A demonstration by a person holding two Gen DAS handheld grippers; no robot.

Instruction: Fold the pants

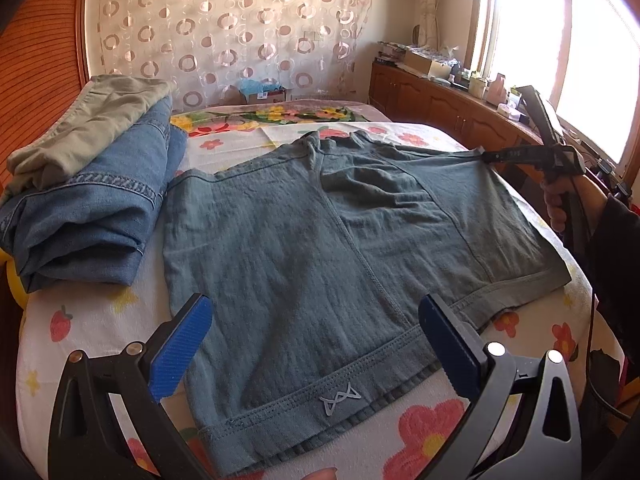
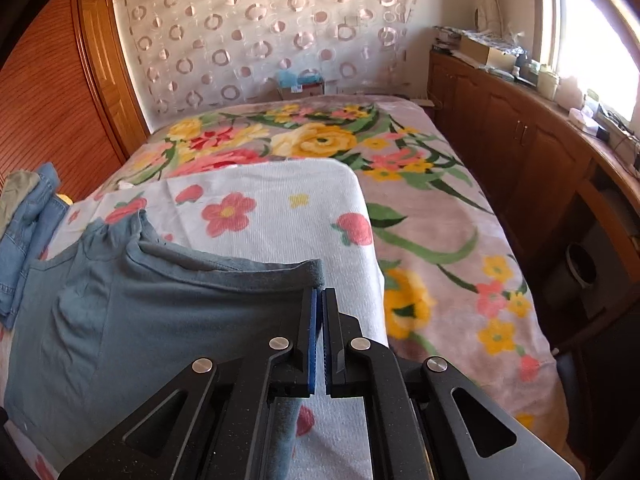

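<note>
Grey-blue shorts lie spread flat on the floral bed sheet, waistband with a small logo toward me. My left gripper is open, its blue pads either side of the near waistband, just above the cloth. My right gripper shows at the far right corner of the shorts. In the right wrist view it is shut on the edge of the shorts, lifting that corner slightly.
A stack of folded blue jeans topped by olive pants sits at the left of the bed. A wooden cabinet with clutter runs along the right under the window. A wooden wardrobe stands at left.
</note>
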